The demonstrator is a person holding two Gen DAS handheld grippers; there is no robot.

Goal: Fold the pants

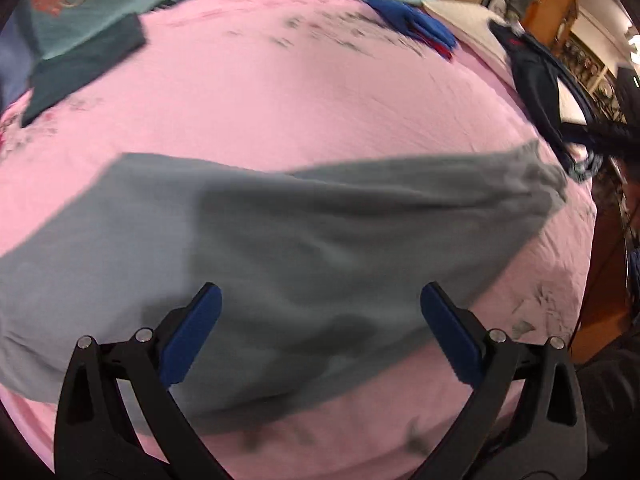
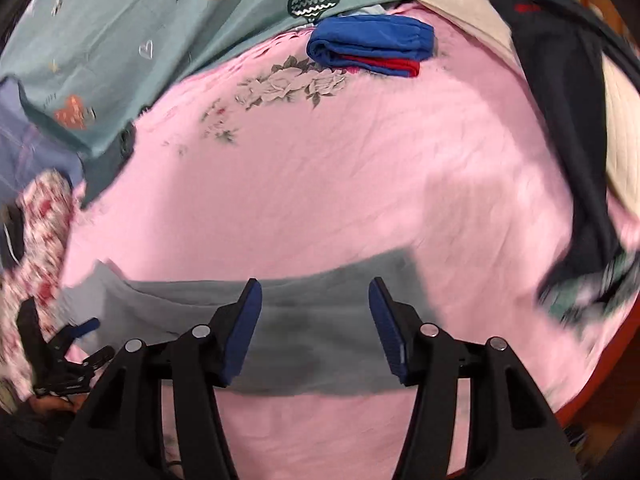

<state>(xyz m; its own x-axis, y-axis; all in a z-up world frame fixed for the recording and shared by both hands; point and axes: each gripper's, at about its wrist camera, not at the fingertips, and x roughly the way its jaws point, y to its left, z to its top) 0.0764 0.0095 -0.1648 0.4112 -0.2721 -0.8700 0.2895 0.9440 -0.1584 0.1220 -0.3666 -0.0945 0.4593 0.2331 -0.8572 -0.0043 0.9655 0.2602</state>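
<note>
Both views evenly lit, warm indoor light. Heavy fisheye bulge, dark vignette in corners. Motion blur strongest at frame edges, right side especially. Soft shadows on pink sheet (image 2: 360, 184) mid-frame. Bright lamp glare at right edge of left wrist view.

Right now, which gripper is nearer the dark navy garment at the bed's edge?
Right. The right gripper hangs over the grey pants with the dark navy garment to its right; the left gripper is farther left over the pants.
</note>
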